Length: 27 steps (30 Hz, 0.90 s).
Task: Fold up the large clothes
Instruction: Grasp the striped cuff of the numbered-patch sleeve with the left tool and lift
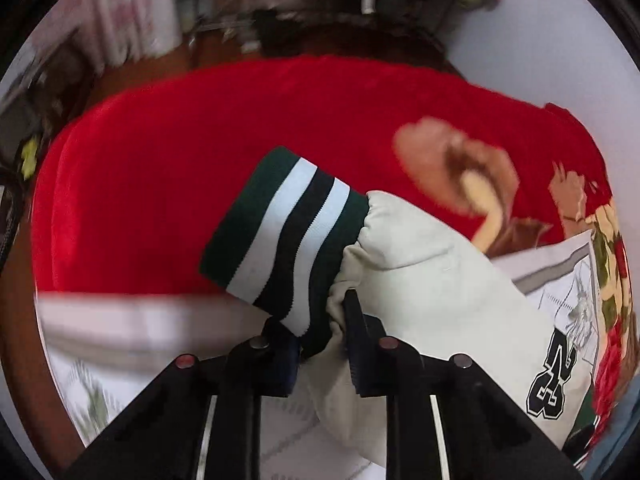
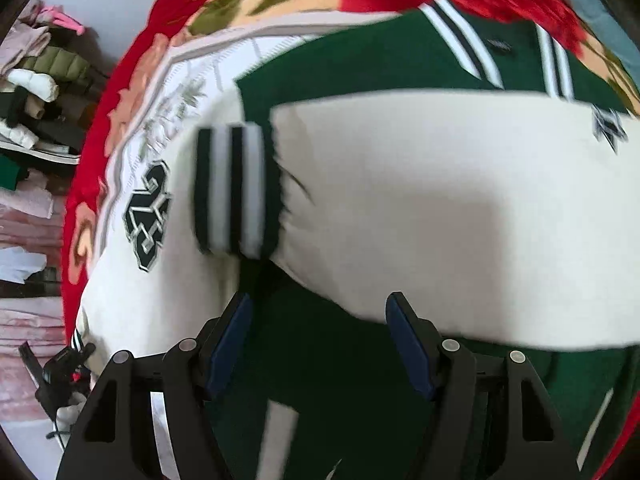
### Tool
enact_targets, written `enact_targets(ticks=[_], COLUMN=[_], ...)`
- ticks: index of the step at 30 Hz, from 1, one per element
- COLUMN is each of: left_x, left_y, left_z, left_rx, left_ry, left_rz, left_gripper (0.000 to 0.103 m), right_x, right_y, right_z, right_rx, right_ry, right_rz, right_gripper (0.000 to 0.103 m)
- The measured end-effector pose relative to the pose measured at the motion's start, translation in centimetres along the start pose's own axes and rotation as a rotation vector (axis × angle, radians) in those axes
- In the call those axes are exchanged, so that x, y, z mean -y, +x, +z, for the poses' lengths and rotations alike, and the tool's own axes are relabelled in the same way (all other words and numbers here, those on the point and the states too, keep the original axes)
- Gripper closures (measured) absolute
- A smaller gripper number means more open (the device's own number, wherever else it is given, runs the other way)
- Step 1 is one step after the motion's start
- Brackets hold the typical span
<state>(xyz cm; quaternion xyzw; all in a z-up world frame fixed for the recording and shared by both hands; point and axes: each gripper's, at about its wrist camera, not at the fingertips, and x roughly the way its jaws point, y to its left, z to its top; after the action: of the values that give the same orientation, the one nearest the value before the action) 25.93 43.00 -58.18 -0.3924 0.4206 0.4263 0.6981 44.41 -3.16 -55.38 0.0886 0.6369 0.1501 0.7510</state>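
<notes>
Varsity jacket (image 2: pixel 360 60) spread on red floral blanket (image 1: pixel 160 152). Left gripper (image 1: pixel 320 344) clenched on cream sleeve (image 1: pixel 420 280) beside striped cuff (image 1: pixel 280 232). Right gripper (image 2: pixel 320 344) released, nothing held, above jacket body. Risk: shallow edge pinch; sleeve could be lost mid-fold, or blanket dragged.

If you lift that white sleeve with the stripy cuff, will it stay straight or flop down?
Probably flop: the sleeve bunches into soft folds where the left gripper pinches it. The striped cuff looks thicker, ribbed, so likely holds shape a bit. It seems puffy, probably light.
</notes>
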Motion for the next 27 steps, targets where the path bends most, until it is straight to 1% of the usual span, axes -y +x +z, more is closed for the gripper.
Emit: enact_targets(ticks=[2,3,4,5,6,7,8,9,11,12,14,15,16,17,18,19,21,22,23,24,25,27], left_x=[0.7,1.1,1.7,2.5,2.5,3.7,4.2,5.0,7.2,8.3,10.5,12.0,13.1,14.6,16.1,17.2,20.0,21.6,23.0,25.0,26.2,29.3], left_y=[-0.7,-1.1,-1.6,-2.2,-3.3,-4.0,-5.3,-6.2,-7.9,-8.8,-10.6,-12.1,-13.2,-14.7,-16.0,-17.0,-19.3,-20.6,-21.6,-22.8,-23.5,-24.8], left_z=[1.3,2.0,2.9,3.7,3.6,4.3,4.3,4.5,4.5,4.4,4.1,3.7,3.3,2.6,2.0,1.3,-0.8,-2.3,-3.8,-6.0,-7.5,-12.1], left_rx=[0.030,0.046,0.066,0.090,0.107,0.136,0.161,0.186,0.234,0.259,0.300,0.333,0.355,0.386,0.406,0.415,0.439,0.450,0.461,0.476,0.474,0.474], left_ry=[0.027,0.037,0.050,0.070,0.084,0.115,0.148,0.181,0.246,0.282,0.345,0.389,0.418,0.458,0.487,0.511,0.579,0.625,0.667,0.725,0.759,0.863], left_rz=[-0.004,-0.010,-0.015,-0.016,-0.017,-0.013,-0.011,-0.009,-0.014,-0.017,-0.028,-0.046,-0.056,-0.067,-0.090,-0.112,-0.145,-0.174,-0.191,-0.211,-0.240,-0.286], left_gripper=[0.088,0.089,0.089,0.089,0.090,0.090,0.090,0.090,0.091,0.091,0.091,0.091,0.092,0.092,0.092,0.092,0.092,0.092,0.092,0.092,0.092,0.092], right_x=[-1.4,-2.3,-3.2,-3.7,-4.0,-4.1,-4.0,-3.7,-2.8,-2.3,-0.8,0.1,1.2,2.1,3.0,4.0,5.4,6.6,7.8,9.3,10.5,12.8], right_y=[0.3,0.8,2.0,3.5,4.9,7.0,7.4,7.1,5.6,4.7,2.2,1.0,-0.5,-1.4,-2.3,-3.1,-3.6,-3.6,-3.7,-4.1,-4.5,-5.5], right_z=[1.3,1.8,2.6,3.1,3.5,3.9,4.1,4.3,4.3,4.1,3.4,3.0,2.4,2.2,2.0,1.6,1.3,1.2,1.0,0.8,0.7,0.0], right_rx=[0.063,0.076,0.067,0.028,-0.024,-0.106,-0.122,-0.120,-0.109,-0.097,-0.069,-0.053,-0.028,-0.012,0.008,0.029,0.047,0.038,0.028,0.029,0.033,0.050], right_ry=[-0.009,-0.017,-0.026,-0.019,-0.005,0.034,0.058,0.073,0.101,0.110,0.117,0.117,0.117,0.114,0.105,0.089,0.068,0.068,0.076,0.092,0.108,0.152], right_rz=[0.032,0.038,0.057,0.087,0.120,0.184,0.209,0.220,0.251,0.249,0.199,0.161,0.099,0.060,-0.020,-0.137,-0.283,-0.324,-0.345,-0.359,-0.369,-0.378], right_gripper=[0.037,0.050,0.063,0.065,0.065,0.065,0.065,0.065,0.065,0.065,0.063,0.055,0.045,0.040,0.032,0.024,0.022,0.022,0.022,0.022,0.022,0.022])
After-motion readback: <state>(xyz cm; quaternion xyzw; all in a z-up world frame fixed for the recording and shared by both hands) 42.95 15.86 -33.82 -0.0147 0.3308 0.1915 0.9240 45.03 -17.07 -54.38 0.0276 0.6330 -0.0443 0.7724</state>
